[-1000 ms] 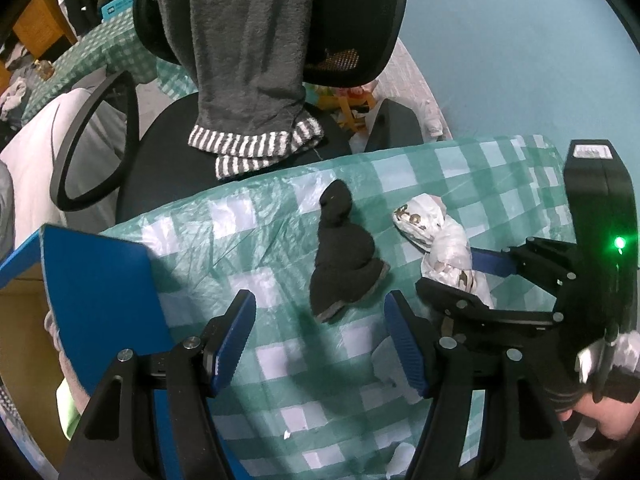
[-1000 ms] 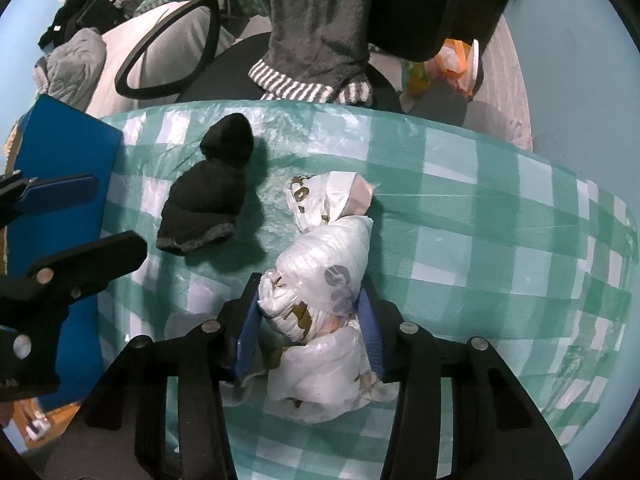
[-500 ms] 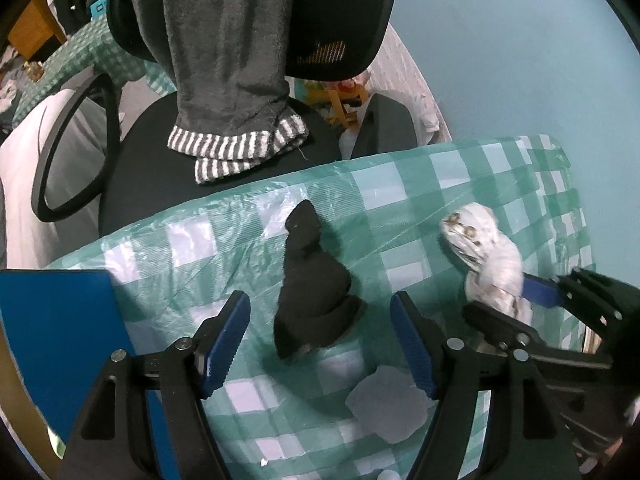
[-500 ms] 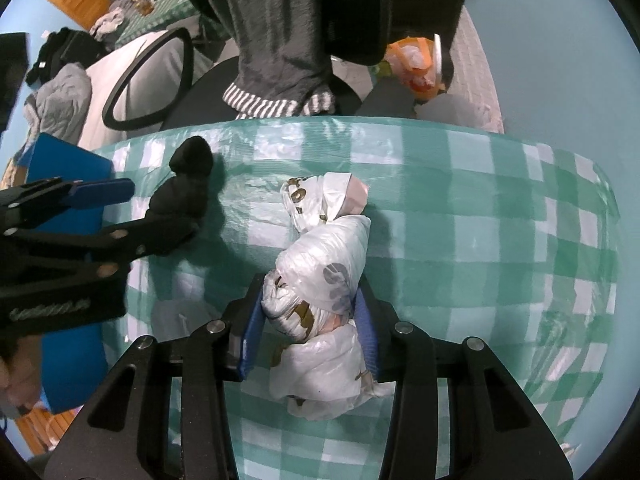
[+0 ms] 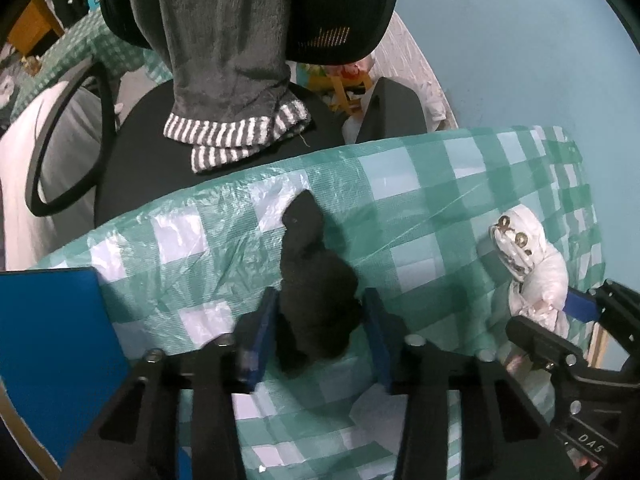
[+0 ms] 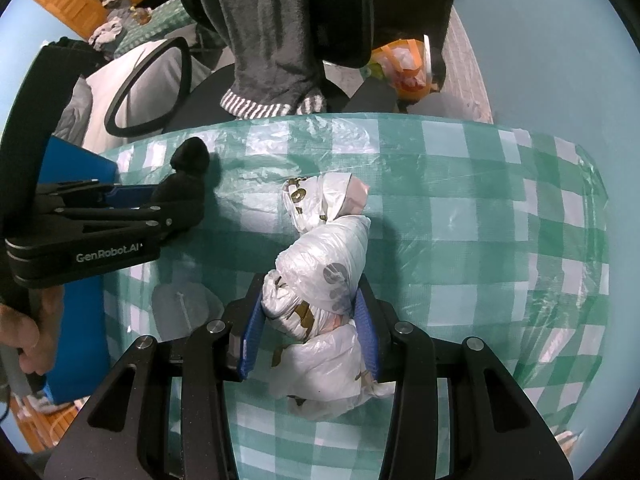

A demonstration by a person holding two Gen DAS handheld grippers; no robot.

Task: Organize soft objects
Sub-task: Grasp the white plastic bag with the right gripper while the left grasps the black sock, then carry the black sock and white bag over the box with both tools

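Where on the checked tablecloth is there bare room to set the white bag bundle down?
The green-and-white checked tablecloth is bare to the right of the knotted white plastic bag bundle, out to the pale blue wall. It is crowded on the left: the black sock between the left gripper pads, a flat white scrap and the blue board.

Two matte black handheld grippers with blue pads

The left gripper [image 5: 320, 336] and right gripper [image 6: 310, 336] had angular black linkage arms, silver screw heads and blue rubber-faced fingers [image 6: 251, 336]; the left one's body bore white "GenRobot.AI" lettering, the right one's "DAS".
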